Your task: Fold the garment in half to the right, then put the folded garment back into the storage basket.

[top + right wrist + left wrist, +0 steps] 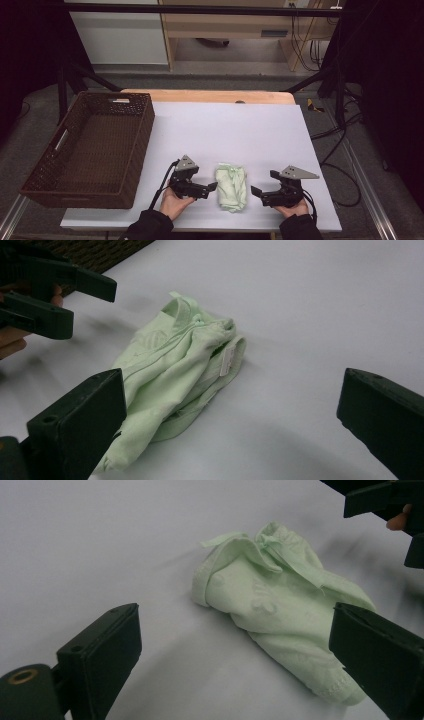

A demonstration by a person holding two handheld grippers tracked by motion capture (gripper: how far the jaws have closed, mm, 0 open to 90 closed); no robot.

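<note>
A folded pale green garment (231,187) lies on the white table sheet (235,135) near the front edge, between my two grippers. My left gripper (211,189) sits just left of it, open, jaws pointing right toward the cloth. My right gripper (256,192) rests just right of it, open as well, jaws pointing left. In the left gripper view the garment (280,605) lies ahead between the wide-spread jaws, not touched. In the right gripper view the garment (175,370) lies ahead toward the left jaw, a small white label showing, and the left gripper (75,295) shows beyond it.
A dark brown wicker basket (137,150) stands at the table's left side, overhanging the edge. Bare white sheet stretches behind the garment to the wooden table edge (210,96). Cables trail on the floor at right.
</note>
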